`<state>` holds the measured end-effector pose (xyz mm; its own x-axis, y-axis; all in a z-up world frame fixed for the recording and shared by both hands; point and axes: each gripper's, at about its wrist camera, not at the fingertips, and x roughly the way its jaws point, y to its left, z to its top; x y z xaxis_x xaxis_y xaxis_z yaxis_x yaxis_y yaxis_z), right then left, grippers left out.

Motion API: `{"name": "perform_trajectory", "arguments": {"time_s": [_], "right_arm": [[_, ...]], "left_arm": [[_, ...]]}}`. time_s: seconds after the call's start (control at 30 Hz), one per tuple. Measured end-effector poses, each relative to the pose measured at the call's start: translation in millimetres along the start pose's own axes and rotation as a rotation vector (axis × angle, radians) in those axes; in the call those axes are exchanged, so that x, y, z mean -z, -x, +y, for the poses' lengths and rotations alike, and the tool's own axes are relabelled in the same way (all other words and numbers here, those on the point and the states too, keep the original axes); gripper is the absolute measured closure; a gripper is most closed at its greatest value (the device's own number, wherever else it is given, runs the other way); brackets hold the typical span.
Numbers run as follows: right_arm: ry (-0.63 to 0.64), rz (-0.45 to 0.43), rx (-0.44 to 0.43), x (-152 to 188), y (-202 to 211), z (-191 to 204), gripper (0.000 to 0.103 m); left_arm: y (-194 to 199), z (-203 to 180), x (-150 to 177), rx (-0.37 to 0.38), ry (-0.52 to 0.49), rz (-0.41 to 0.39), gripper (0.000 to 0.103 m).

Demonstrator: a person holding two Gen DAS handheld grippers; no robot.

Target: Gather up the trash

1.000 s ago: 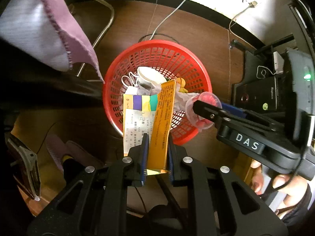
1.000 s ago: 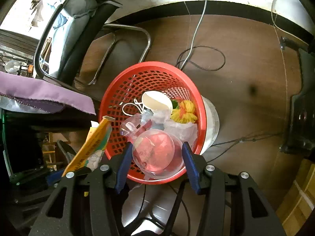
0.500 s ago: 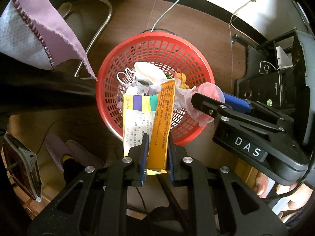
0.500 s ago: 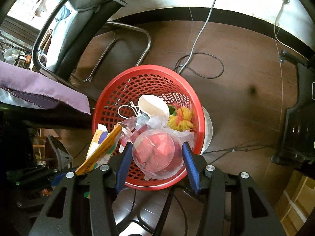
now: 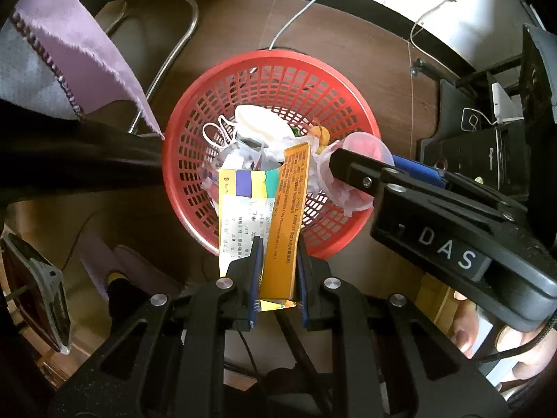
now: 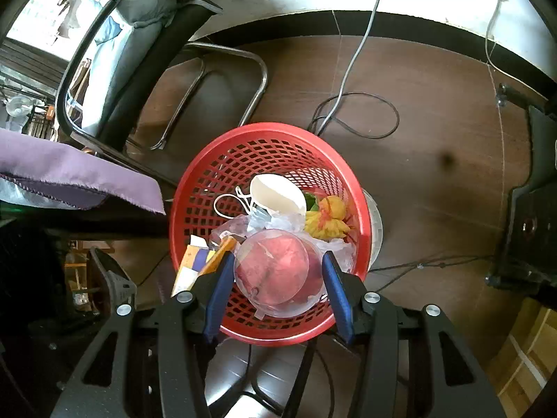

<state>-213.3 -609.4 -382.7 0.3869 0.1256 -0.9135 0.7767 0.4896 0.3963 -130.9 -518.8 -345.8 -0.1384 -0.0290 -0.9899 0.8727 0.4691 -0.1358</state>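
Brown floor holds a red basket at 12 o'clock, and above it, ready to drop trash in, the left gripper pinches a paper pack while the right gripper squeezes a cup.

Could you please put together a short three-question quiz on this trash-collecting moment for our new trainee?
1. True or false: the left gripper is shut on the orange packet.
2. What does the right gripper hold?
A. white mask
B. clear plastic cup
C. grey cable
3. Fill in: both held items hang over the red ____.

Key:
1. True; a printed paper slip lies against the packet.
2. B. The clear plastic cup has something pink inside; the white mask already lies in the basket.
3. basket.
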Motion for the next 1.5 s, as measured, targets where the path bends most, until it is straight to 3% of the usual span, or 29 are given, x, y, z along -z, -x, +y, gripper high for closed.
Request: {"name": "perform_trajectory", "arguments": {"time_s": [0.13, 0.27, 0.5, 0.77, 0.9, 1.07, 1.5], "right_arm": [[-0.029, 0.011, -0.007, -0.8, -4.0, 1.5, 0.047], [-0.066, -0.007, -0.029, -2.5, 0.4, 0.1, 0.036], [-0.068, -0.021, -0.020, 3.1, 17.1, -6.4, 0.036], [0.028, -0.060, 0.120, 34.3, 57.9, -1.7, 0.032], [0.046, -0.080, 0.174, 59.6, 77.7, 2.7, 0.028], [0.094, -0.092, 0.271, 97.6, 97.1, 18.2, 0.020], [0.085, -0.213, 0.347, 168.8, 144.2, 50.8, 0.015]], "left_arm": [[0.6, 5.6, -0.5, 0.016, 0.059, -0.035, 0.081], [8.1, 8.1, -1.8, 0.016, 0.085, -0.064, 0.056], [28.4, 6.7, 5.2, -0.008, 0.073, -0.119, 0.045], [57.7, 9.8, 40.8, -0.090, 0.081, -0.189, 0.033], [72.0, 12.7, 68.1, -0.112, 0.113, -0.227, 0.031], [97.4, 3.3, 101.3, -0.171, 0.074, -0.297, 0.031], [154.0, -6.2, 168.4, -0.166, 0.041, -0.451, 0.023]]}}
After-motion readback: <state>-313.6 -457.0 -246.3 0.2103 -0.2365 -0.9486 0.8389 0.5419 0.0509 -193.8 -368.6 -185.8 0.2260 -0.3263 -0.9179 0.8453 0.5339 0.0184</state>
